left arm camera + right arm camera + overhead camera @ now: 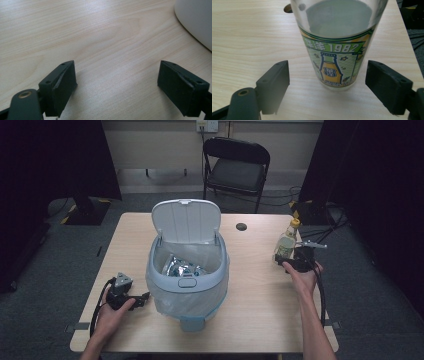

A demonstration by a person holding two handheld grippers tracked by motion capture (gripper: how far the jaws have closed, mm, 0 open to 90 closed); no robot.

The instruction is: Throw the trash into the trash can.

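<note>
My right tongs [327, 87] stand wide open, and they hold nothing. The bottle [334, 42] stands just beyond their tips, in line with the gap, with a clear space on each side, so neither pad touches it. My left tongs [117, 87] are also wide open and empty; between them I see only bare wood of the tabletop [100, 37], and the white curved wall of the bin [197, 22] is near, at the right side of that view.

I take the bin [187, 275] as my landmark. It stands in the middle of the tabletop [260, 315], with its lid [186, 220] lifted up and a clear bag inside. The bottle [287, 240] stands upright, well to the right of the bin, near the right edge of the tabletop. My right tongs [296, 262] are just in front of the bottle. My left tongs [142, 298] rest low at the left of the bin, near its front.

The bottle is of clear plastic, with a yellow cap and a pale greenish liquid inside. Its label is green and yellow, with a drawing of a small orange bottle. On a green banner I read two Chinese characters and "1982". The smaller writing is too fine to read.
</note>
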